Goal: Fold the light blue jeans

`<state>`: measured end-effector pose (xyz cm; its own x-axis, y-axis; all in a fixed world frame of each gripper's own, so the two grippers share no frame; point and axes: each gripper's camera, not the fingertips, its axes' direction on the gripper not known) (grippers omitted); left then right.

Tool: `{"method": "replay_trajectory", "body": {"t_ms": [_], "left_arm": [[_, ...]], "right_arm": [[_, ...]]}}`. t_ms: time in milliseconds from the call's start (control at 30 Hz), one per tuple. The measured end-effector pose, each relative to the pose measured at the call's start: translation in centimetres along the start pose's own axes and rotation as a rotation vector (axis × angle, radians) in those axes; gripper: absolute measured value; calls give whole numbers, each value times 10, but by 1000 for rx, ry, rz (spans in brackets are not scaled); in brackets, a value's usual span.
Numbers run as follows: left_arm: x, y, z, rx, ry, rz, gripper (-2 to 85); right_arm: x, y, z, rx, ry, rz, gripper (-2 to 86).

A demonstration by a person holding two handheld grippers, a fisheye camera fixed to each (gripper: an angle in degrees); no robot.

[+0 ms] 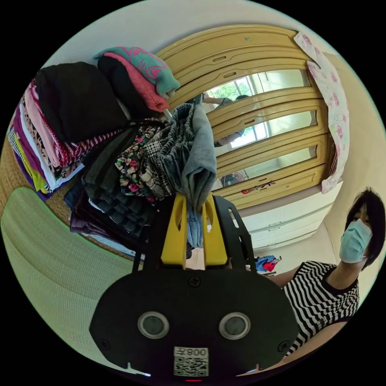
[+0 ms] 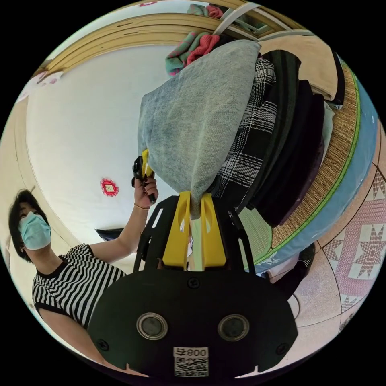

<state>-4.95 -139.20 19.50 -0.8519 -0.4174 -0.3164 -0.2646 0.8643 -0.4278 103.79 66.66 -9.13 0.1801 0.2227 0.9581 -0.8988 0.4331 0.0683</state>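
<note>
Hanging in front of a stack of folded clothes [image 1: 80, 132], the light blue denim jeans [image 1: 197, 161] are pinched between the closed yellow fingers [image 1: 177, 229] of the left gripper [image 1: 194, 201] in the left gripper view. In the right gripper view, the right gripper [image 2: 196, 207] clamps another bunched edge of the jeans [image 2: 201, 120], beside that stack [image 2: 289, 152]; the left gripper [image 2: 143, 167], in a hand [image 2: 145, 189], grips their far edge.

The jeans [image 2: 201, 120] are soft matt denim cloth; the yellow fingers [image 1: 175, 233] look like smooth plastic; the wardrobe [image 1: 257, 120] is glossy wood.
</note>
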Motion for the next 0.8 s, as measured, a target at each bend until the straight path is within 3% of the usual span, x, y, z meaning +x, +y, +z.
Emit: {"method": "replay_trajectory", "body": {"t_ms": [267, 400, 533, 633, 800], "left_arm": [[63, -28, 16, 202, -158, 38, 17], [104, -76, 54, 148, -270, 193, 5], [113, -122, 106, 32, -551, 213, 1], [112, -137, 125, 51, -574, 229, 0], [114, -165, 151, 36, -679, 225, 0]], "right_arm": [[-30, 17, -42, -26, 100, 26, 8], [-93, -12, -51, -22, 193, -172, 2], [-174, -70, -16, -36, 339, -481, 0], [-210, -104, 23, -5, 448, -634, 0], [-217, -146, 90, -92, 650, -674, -1]]}}
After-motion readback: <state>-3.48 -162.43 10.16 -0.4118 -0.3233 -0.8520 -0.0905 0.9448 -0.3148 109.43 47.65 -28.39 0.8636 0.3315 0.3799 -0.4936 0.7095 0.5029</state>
